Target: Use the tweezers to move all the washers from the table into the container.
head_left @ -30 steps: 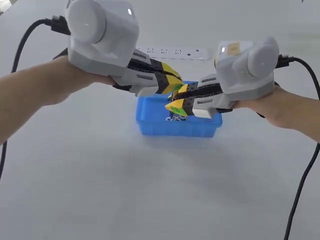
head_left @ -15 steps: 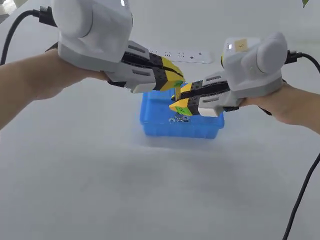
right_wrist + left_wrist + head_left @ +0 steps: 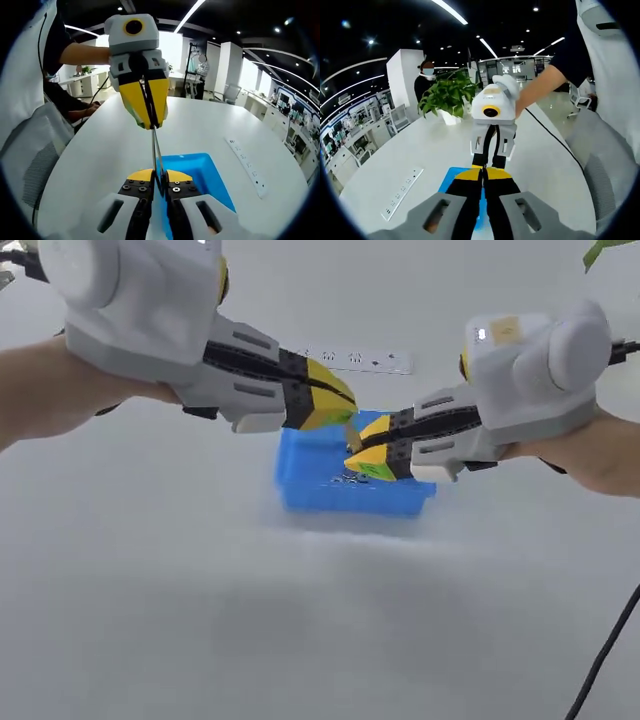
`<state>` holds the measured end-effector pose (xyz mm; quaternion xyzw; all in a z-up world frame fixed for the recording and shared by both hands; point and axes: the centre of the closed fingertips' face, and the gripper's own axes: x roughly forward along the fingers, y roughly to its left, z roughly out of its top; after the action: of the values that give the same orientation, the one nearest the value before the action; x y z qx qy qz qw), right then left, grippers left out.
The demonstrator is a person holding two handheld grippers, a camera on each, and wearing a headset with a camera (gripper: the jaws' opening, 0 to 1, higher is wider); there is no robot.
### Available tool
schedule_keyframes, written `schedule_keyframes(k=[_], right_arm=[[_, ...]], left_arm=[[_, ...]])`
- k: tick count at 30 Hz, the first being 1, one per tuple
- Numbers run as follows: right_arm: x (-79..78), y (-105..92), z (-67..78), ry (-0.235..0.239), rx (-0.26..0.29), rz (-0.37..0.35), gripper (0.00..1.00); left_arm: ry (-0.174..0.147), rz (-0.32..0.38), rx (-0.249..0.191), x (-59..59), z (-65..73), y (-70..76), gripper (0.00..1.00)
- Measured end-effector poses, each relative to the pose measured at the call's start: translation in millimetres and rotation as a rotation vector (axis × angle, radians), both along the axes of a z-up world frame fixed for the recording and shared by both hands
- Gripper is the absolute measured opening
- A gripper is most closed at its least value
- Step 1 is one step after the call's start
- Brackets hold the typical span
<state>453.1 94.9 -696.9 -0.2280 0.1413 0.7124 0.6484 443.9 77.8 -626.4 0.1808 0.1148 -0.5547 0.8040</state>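
The blue container (image 3: 310,490) sits mid-table with several small metal washers (image 3: 350,480) inside. Both grippers meet nose to nose just above it. My left gripper (image 3: 345,405) comes in from the left, its yellow jaws shut on the upper end of the thin metal tweezers (image 3: 153,142). My right gripper (image 3: 355,450) comes in from the right. Its jaws (image 3: 160,176) are shut on the tweezers' lower end. In the left gripper view my left gripper (image 3: 484,173) points straight at the right gripper's body, and the container (image 3: 450,177) shows beneath.
A white power strip (image 3: 350,360) lies on the table behind the container, also seen as the power strip (image 3: 245,160). A potted plant (image 3: 447,97) stands at the far table end. Black cables trail from both grippers. A person stands beyond the table.
The head camera has moved closer and tilted, so the left gripper looms larger at upper left. Both grippers stay together over the container, still holding the tweezers.
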Motion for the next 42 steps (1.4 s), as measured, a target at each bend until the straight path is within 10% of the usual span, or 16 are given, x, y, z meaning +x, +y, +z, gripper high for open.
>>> schedule_keyframes(k=[12,23,42], right_arm=[[-23.0,-17.6,-14.8,-0.015,-0.123,0.026,0.08],[-29.7,-24.0,-35.2,-0.036,-0.198,0.061,0.07],[-31.5,-30.5,-77.4,-0.068,-0.342,0.121,0.07]], left_arm=[[0.048,0.029,0.008,-17.5,-24.6,1.4,0.07],[0.037,-0.041,0.139,-27.2,-55.9,0.3,0.07],[0.150,-0.038,0.312,-21.3,-132.9,10.9,0.05]])
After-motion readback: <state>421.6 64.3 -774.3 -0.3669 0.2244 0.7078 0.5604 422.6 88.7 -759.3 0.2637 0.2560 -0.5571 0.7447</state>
